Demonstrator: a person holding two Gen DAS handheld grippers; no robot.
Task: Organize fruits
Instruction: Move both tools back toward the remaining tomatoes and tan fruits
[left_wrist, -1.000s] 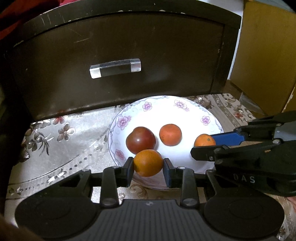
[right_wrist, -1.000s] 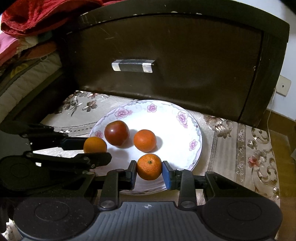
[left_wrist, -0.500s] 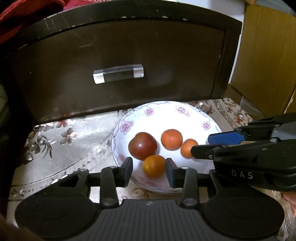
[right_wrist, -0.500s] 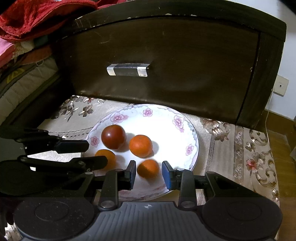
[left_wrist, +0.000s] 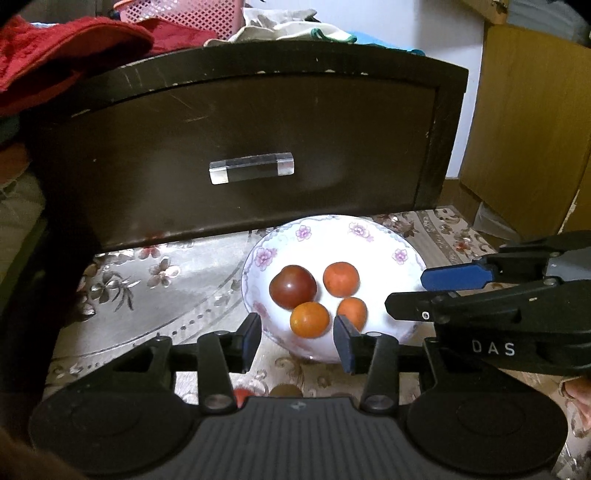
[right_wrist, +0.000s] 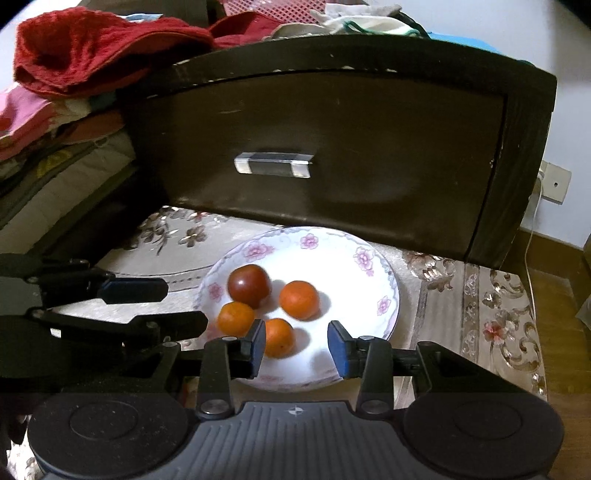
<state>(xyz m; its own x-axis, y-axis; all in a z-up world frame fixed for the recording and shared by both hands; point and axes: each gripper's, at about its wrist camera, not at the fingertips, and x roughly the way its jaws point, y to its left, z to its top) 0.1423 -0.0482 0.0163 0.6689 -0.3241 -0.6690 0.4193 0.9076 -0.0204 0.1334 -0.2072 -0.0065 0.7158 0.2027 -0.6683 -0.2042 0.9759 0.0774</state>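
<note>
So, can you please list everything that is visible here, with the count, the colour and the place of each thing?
plate: 1, white with pink flowers, on the patterned cloth, before the drawer.
oranges: 3, orange, lying on the plate.
dark fruit: 1, dark red, on the plate, touching the near-left orange.
drawer front: 1, dark brown, with a clear handle.
cloth: 1, beige floral, under the plate.
red fabric: on top, behind the drawer.
left claw: open, empty.
right claw: open, empty.
</note>
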